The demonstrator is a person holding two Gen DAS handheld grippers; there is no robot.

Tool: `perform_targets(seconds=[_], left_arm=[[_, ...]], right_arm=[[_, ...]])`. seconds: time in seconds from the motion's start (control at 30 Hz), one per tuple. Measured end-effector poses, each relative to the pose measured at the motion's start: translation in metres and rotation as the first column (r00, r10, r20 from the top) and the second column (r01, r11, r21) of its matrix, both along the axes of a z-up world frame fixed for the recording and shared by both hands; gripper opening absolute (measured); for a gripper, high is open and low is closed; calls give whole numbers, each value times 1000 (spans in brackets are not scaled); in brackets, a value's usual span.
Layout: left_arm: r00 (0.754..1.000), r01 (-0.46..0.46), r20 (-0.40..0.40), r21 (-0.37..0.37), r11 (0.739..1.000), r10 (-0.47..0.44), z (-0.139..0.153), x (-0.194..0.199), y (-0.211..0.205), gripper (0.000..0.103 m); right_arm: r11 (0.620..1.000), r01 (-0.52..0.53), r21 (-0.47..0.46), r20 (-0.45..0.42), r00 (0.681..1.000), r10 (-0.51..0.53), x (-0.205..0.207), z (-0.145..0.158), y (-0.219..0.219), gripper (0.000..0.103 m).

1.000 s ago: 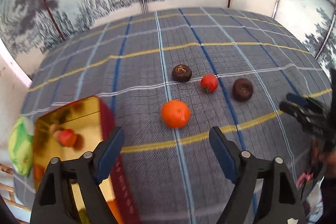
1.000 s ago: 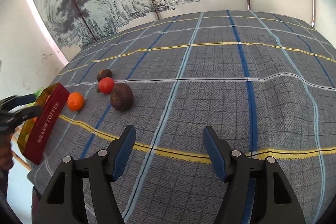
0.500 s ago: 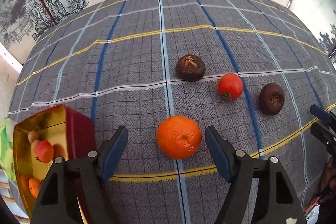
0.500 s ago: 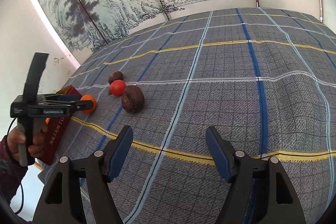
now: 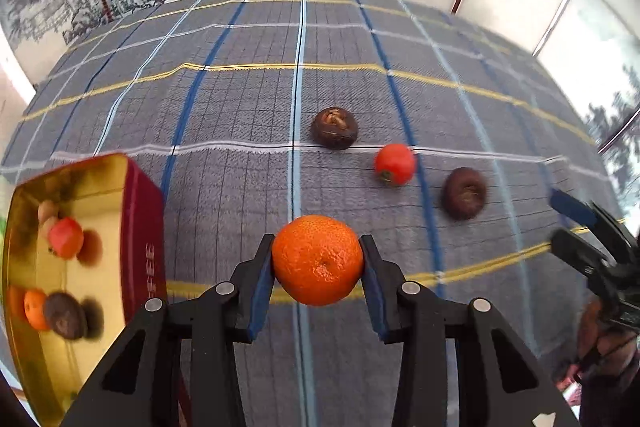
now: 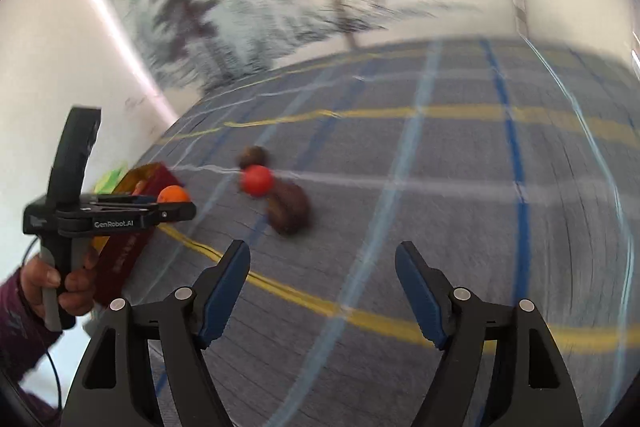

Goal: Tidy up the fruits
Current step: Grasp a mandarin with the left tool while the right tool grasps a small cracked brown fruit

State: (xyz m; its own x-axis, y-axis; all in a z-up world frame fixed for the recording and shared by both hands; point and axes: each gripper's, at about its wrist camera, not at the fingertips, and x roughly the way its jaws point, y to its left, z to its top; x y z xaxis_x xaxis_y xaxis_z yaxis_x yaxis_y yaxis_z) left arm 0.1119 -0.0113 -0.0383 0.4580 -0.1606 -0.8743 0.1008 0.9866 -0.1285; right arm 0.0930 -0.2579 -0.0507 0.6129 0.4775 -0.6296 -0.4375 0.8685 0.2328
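"GenRobot.AI" on left hand-held gripper [image 6: 176, 201]

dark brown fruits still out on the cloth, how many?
2: one far beside the white stripe, one right of the red fruit. Another already lies in the tin.

Black hand-held gripper [image 6: 322, 291], blue pads, silver screws; purple sleeve [image 6: 18, 339].

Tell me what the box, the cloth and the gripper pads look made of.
Box: likely metal tin; glossy gold inside mirrors the fruit, red printed outside.
Cloth: woven fabric, matte, visible weave and plaid stripes.
Pads on the left gripper: probably rubber or soft plastic, matte blue, closing against the orange.
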Motion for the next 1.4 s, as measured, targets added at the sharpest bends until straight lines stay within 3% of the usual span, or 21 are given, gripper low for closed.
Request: perform_targets(seconds=[0.1,0.17,0.3,0.5,0.77,0.87,0.93,0.97,1.03,1.13,1.2,1.3,1.4], left_arm=[[1000,-13,2,-42,999,13,12,-13,5,37],[1000,-19,5,-58,998,20,18,-21,8,37],[999,-26,23,-69,997,27,29,-35,12,37],[998,-20,61,-51,998,23,42,-51,19,37],[998,-30,50,-90,996,34,40,-56,29,37],[998,-35,45,-100,994,40,39,-56,31,37],[998,-41,44,-103,994,46,39,-57,32,37],[998,-43,45,-104,994,48,40,-57,33,37],[997,-46,52,-100,994,51,42,-59,35,37],[996,-58,65,-101,993,65,46,-65,39,37],[994,-70,73,-104,992,78,49,-70,43,37],[993,-84,78,-102,991,92,51,-77,47,37],[992,-90,81,-96,991,98,53,-87,49,37]], right_arm=[[994,-106,-23,33,994,107,18,19,24,76],[982,-186,-13,6,982,186,39,26,42,76],[963,-254,-93,-39,967,251,79,21,89,76],[952,-269,-146,-88,962,258,110,6,137,76],[940,-257,-223,-169,960,222,137,-17,165,76],[927,-274,-257,-193,954,229,144,-27,176,69],[915,-277,-293,-209,952,222,147,-36,181,45],[909,-272,-316,-180,958,224,146,-35,183,38],[907,-279,-317,-187,955,229,143,-33,184,38],[921,-257,-293,-111,966,234,121,-16,177,38],[945,-252,-207,-58,968,245,95,1,162,38],[958,-244,-150,-1,969,246,48,12,146,38],[956,-239,-172,28,969,247,3,6,139,38]])
